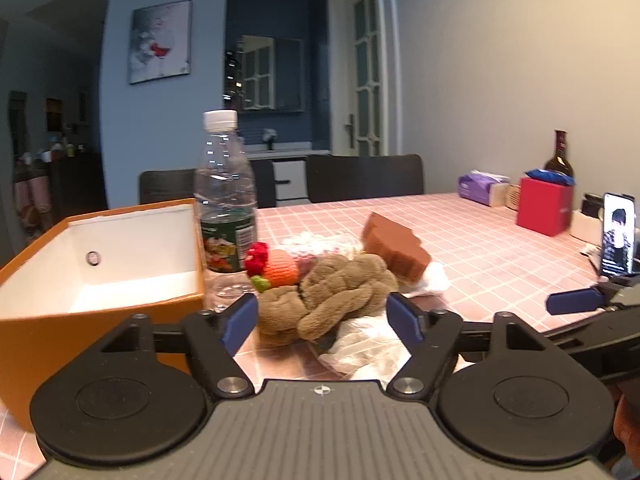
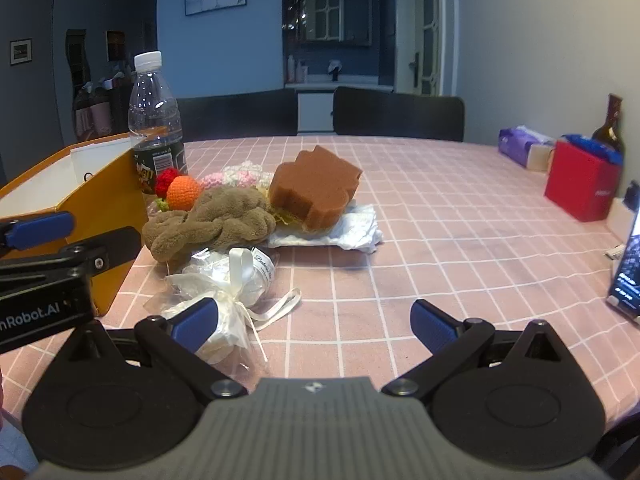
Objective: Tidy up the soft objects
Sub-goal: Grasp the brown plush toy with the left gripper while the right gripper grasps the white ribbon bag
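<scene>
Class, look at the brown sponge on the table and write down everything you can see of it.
The sponge is a thick reddish-brown foam block with a fine porous surface and stepped, notched edges, like a jigsaw piece. It looks dry and uncompressed. It sits tilted, its far end raised, on a crumpled white wrapper on the pink checked tablecloth. Its left side leans against the pile: the brown plush toy and pale crochet pieces. Neither gripper touches it.

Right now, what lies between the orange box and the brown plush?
In the left wrist view, a clear water bottle and crocheted fruit sit between the orange box and the brown plush.
</scene>
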Demonstrator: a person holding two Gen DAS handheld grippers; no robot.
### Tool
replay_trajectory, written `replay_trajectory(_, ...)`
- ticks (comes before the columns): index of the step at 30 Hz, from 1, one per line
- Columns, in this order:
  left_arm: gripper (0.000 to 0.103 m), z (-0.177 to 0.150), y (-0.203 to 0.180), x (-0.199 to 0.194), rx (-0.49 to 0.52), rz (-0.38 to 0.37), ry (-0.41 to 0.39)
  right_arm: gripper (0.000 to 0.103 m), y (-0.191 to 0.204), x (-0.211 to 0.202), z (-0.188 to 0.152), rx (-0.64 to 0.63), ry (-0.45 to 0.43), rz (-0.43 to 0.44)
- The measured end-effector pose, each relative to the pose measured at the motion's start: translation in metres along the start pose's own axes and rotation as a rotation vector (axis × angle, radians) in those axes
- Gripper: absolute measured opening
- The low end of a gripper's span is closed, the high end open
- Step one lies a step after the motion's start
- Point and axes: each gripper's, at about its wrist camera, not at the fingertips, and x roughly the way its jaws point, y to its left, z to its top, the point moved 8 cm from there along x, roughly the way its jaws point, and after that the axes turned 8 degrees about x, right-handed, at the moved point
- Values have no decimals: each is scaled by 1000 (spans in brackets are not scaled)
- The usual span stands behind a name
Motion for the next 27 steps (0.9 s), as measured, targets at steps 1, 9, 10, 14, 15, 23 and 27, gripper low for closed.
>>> replay_trajectory(1, 79, 0, -2, 2, 7, -13, 7, 100, -1, 2, 0, -1, 4, -1)
replay_trajectory(9, 72, -6, -13, 27, 105, -86, 116, 80, -11, 16, 7, 103, 46, 23)
replay_trajectory(10, 69, -7, -13, 27, 126, -83, 127, 80, -10, 17, 10, 127, 52, 49)
replay_trajectory(14, 68, -15, -12, 28, 164, -97, 171, 78, 9, 30, 17, 171, 96, 132)
replay_trajectory(15, 68, -17, -12, 28, 163, -102, 184, 78, 15, 34, 16, 175, 117, 153)
replay_trajectory(23, 68, -31, -5, 24, 154, -104, 265, 78, 51, 73, 2, 198, 276, 249)
replay_trajectory(27, 68, -33, -6, 28, 138, -117, 281, 72, 55, 87, -6, 230, 353, 281)
